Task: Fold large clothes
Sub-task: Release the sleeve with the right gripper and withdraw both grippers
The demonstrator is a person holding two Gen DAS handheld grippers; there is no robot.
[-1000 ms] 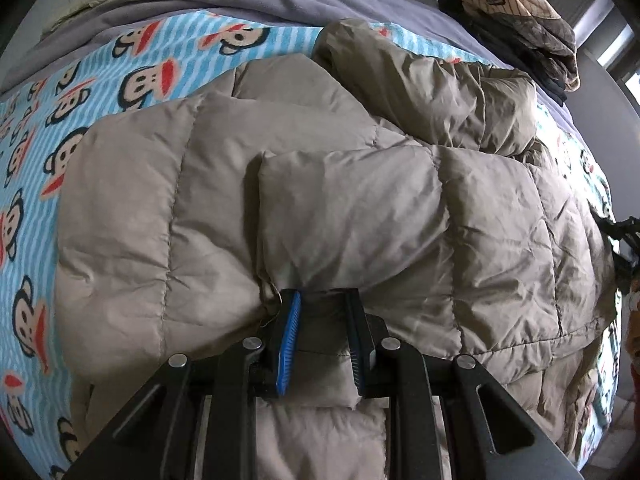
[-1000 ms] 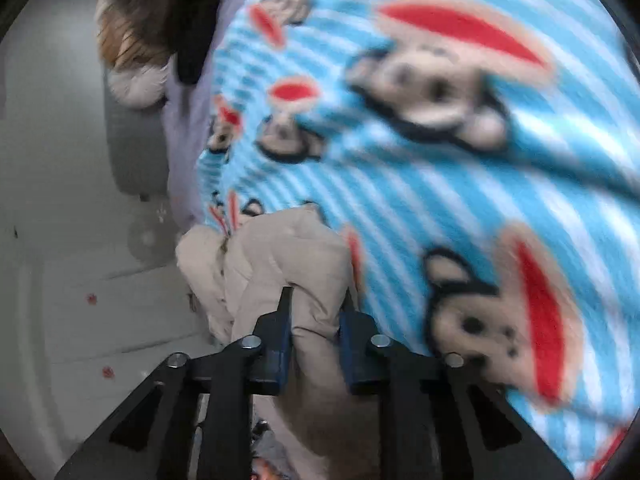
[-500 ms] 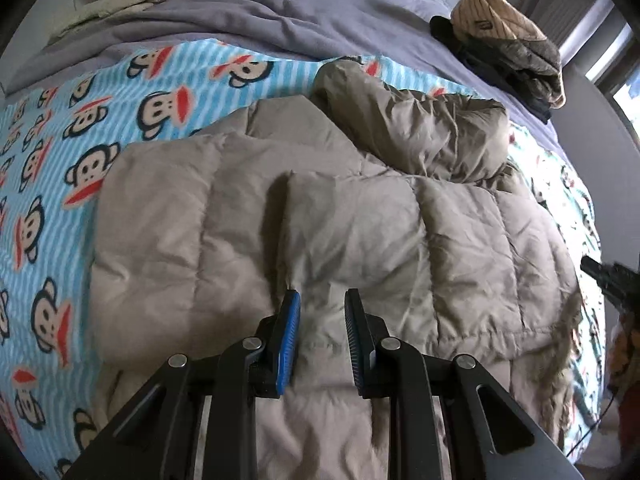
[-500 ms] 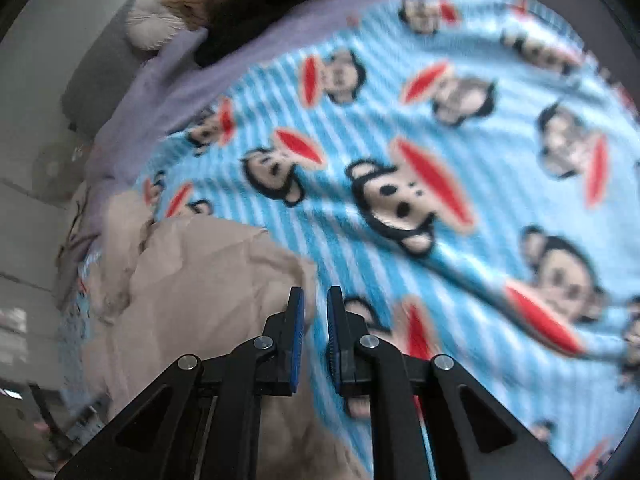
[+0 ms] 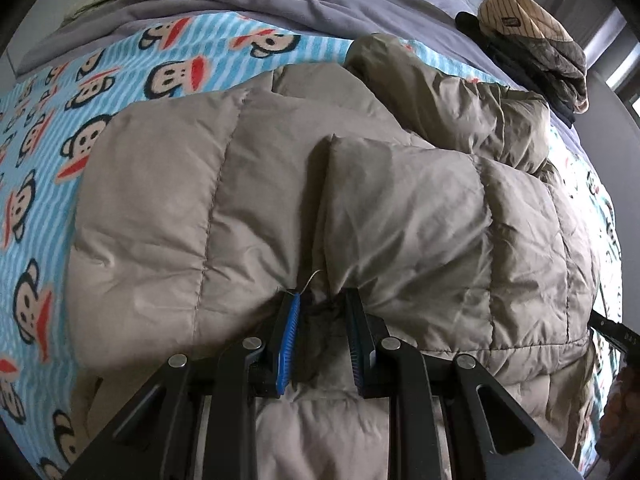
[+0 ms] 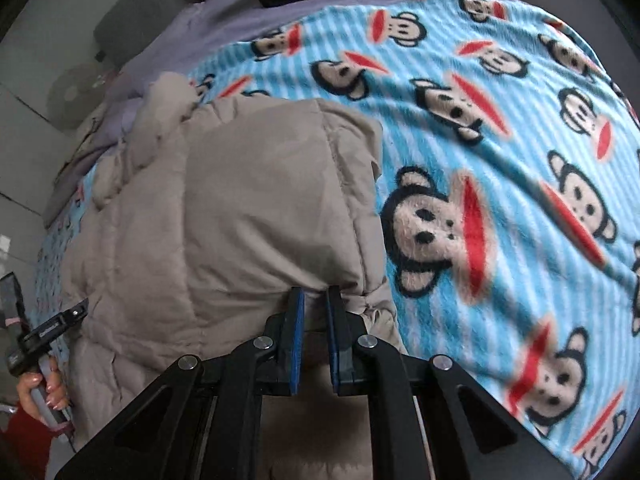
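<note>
I am clamping the left gripper [image 5: 320, 300] on the near hem of the puffy jacket [image 5: 400, 208], pinning its fold on the monkey blanket [image 5: 80, 128]. My right gripper [image 6: 315, 300] is pinching the jacket's other edge, keeping it taut.

No legible txt; tiny patch on striped cap [image 5: 516, 12] unreadable

Beige puffer coat [image 5: 360, 208] — folded, on bed.
</note>
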